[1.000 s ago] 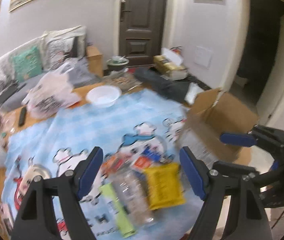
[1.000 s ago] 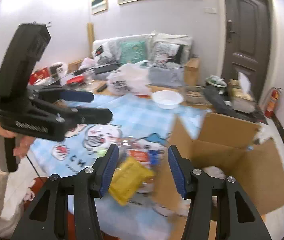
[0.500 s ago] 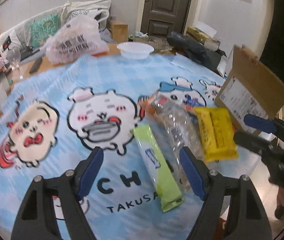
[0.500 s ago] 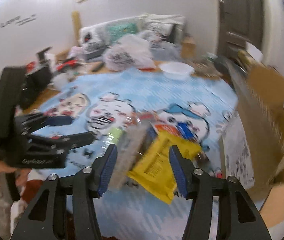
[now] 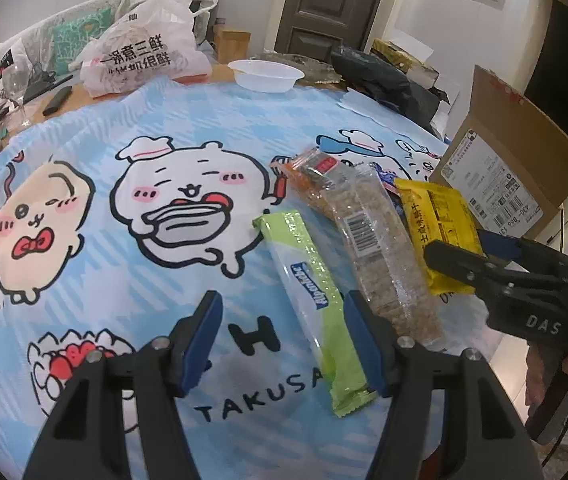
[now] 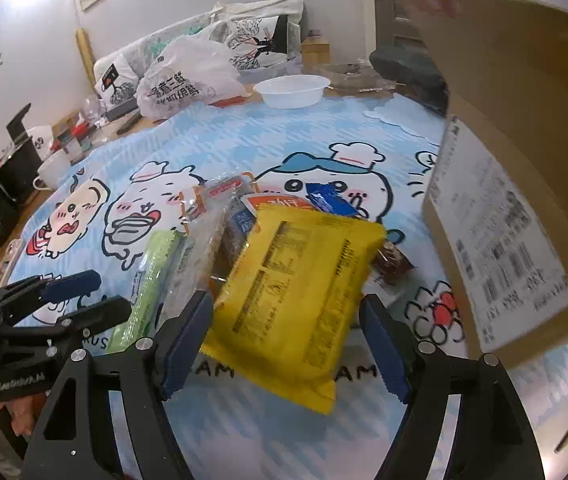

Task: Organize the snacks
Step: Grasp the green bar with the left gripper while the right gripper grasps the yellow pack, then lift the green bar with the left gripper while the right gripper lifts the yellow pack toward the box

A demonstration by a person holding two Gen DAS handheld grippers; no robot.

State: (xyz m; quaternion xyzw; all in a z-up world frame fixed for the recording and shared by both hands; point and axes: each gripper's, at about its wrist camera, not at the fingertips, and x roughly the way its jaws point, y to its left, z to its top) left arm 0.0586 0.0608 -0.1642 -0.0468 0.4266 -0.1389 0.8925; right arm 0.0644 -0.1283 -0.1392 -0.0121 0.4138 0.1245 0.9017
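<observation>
Several snack packets lie together on the blue cartoon tablecloth (image 5: pixel 96 128). My left gripper (image 5: pixel 284 340) is low over the cloth with the green packet (image 5: pixel 316 292) between its closing jaws. The pads do not press on it. A clear cracker packet (image 5: pixel 380 248) lies just to the right. My right gripper (image 6: pixel 286 346) straddles the near end of the yellow packet (image 6: pixel 300 288), its jaws opening and not gripping. In the left wrist view the right gripper (image 5: pixel 478 250) sits at the yellow packet (image 5: pixel 440 220). In the right wrist view the left gripper (image 6: pixel 84 298) shows beside the green packet (image 6: pixel 152 280).
An open cardboard box (image 6: pixel 504 160) stands at the table's right edge, close to the yellow packet. Orange and blue packets (image 6: pixel 330 200) lie behind the pile. A white bowl (image 5: pixel 266 74), a plastic bag (image 5: pixel 140 56), a mug (image 6: pixel 52 168) and glassware crowd the far side.
Both grippers have come down from above to the snack pile. The left jaws have narrowed around the green packet. The right jaws have widened around the yellow packet.
</observation>
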